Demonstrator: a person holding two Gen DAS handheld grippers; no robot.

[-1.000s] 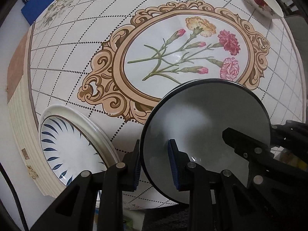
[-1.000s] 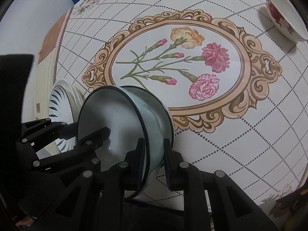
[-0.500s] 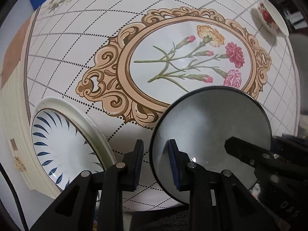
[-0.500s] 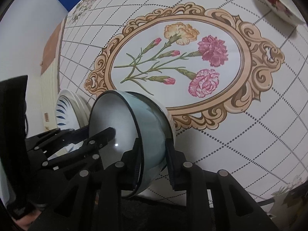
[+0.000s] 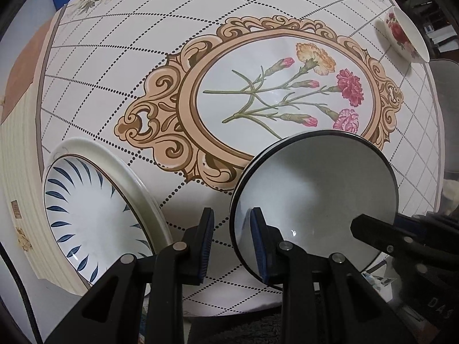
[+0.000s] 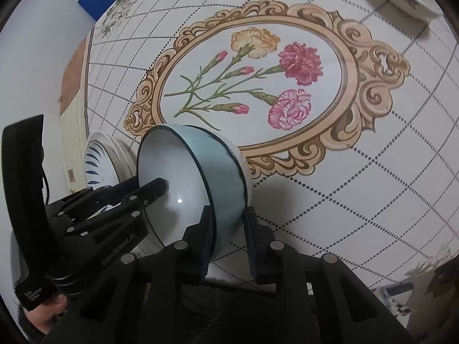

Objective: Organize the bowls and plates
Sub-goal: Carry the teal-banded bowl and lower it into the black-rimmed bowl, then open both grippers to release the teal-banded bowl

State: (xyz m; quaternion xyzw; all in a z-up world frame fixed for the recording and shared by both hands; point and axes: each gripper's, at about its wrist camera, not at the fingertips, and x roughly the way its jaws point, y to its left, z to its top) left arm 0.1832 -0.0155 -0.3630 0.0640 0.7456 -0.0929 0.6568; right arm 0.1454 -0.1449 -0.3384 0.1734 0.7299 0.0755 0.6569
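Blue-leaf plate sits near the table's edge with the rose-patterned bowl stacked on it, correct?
Not quite. The blue-leaf plate does sit near the table's edge, but the rose-patterned bowl is not stacked on it: it stands apart, at the far right of the table. The left wrist view shows both.
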